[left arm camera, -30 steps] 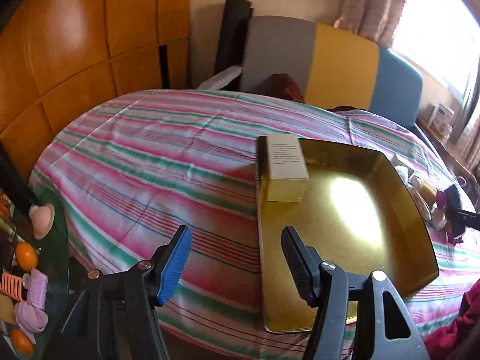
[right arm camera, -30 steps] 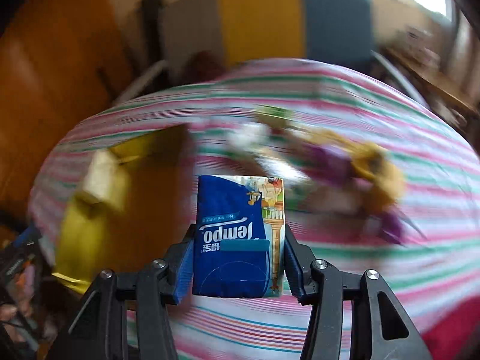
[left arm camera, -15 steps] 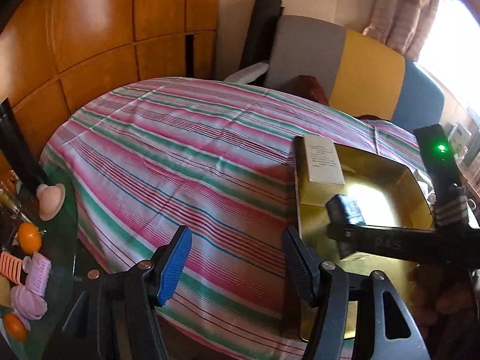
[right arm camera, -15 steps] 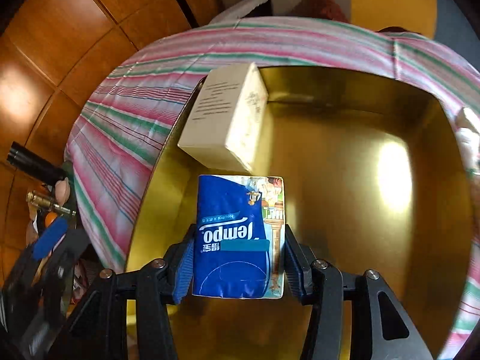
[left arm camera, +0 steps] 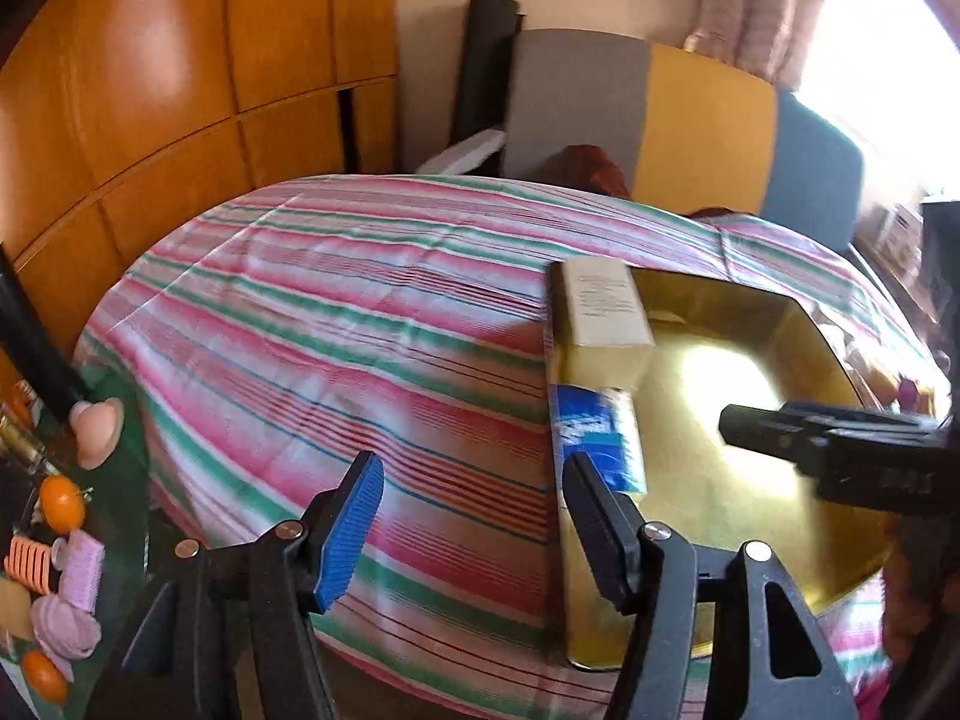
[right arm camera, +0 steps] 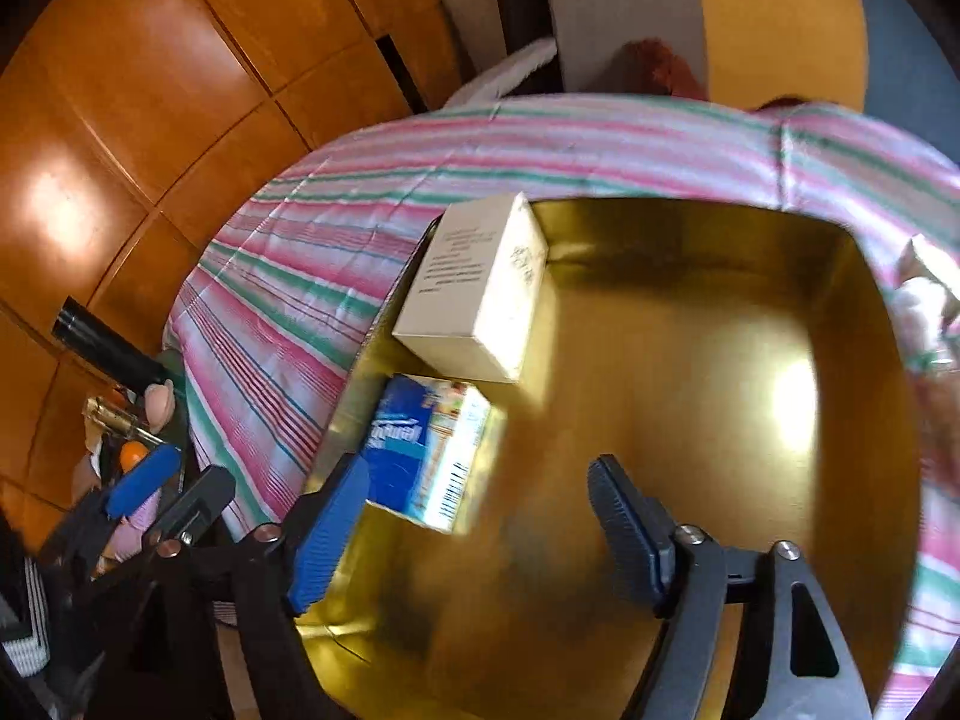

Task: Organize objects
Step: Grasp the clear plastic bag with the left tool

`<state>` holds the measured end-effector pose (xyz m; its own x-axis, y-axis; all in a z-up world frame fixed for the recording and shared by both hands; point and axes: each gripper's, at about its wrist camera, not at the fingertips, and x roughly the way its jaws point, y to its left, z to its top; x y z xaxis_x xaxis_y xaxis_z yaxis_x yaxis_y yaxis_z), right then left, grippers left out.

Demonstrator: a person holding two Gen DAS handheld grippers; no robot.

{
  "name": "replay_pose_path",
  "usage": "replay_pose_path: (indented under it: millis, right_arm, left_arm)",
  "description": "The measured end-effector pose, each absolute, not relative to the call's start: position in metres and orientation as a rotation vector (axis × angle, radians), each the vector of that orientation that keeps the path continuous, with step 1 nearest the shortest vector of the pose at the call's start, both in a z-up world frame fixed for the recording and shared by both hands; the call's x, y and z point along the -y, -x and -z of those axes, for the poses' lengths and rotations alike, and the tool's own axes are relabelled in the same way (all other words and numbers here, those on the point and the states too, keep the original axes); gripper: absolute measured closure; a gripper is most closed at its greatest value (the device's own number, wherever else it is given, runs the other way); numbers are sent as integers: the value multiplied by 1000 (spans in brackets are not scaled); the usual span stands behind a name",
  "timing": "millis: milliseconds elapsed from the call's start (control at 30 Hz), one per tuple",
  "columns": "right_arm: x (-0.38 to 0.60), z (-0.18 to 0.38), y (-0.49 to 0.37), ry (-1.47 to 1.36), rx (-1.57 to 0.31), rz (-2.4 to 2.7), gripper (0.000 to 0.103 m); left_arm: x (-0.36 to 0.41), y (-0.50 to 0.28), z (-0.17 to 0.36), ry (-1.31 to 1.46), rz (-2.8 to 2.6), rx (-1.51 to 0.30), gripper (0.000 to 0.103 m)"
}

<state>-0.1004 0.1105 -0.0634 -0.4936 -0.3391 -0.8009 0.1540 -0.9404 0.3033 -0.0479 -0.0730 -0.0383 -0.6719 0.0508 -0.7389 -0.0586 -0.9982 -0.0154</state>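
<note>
A gold tray [right arm camera: 690,360] lies on the striped tablecloth [left arm camera: 336,324]; it also shows in the left wrist view [left arm camera: 738,420]. A cream box [right arm camera: 480,294] sits in its far left corner, also seen in the left wrist view [left arm camera: 606,312]. A blue tissue pack [right arm camera: 420,456] lies in the tray just in front of the box, against the left wall, also seen in the left wrist view [left arm camera: 600,438]. My right gripper [right arm camera: 480,534] is open and empty, just above the tray beside the pack. My left gripper [left arm camera: 474,522] is open and empty over the cloth at the tray's left edge.
Several small items [left arm camera: 888,372] lie on the cloth right of the tray. A low side table [left arm camera: 54,516] at the left holds oranges and toys. A grey, yellow and blue chair [left arm camera: 678,132] and wood panelling [left arm camera: 150,90] stand behind the table.
My right gripper has opened and let go of the blue tissue pack, which now lies in the tray in front of the cream box. The left gripper stayed open.
</note>
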Motion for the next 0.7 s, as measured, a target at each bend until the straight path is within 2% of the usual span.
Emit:
replay_pose_path:
  millis: [100,233,367,700]
  right_arm:
    - [-128,48,82,-1348,233,2531,17]
    - [-170,30,61,-1311,243,2615,14]
    - [-225,15,45,-1287,295,2719,10]
    - [-401,2,7,-1319,477,3082,8]
  left_arm:
    - [60,46,39,1234,-2758,-23,40]
    - [40,41,33,1203,-2701,-52,40]
    - [13,41,22,1163,-2621,-74,37]
    - [-95,58,-17,1050,-2408,-218,34]
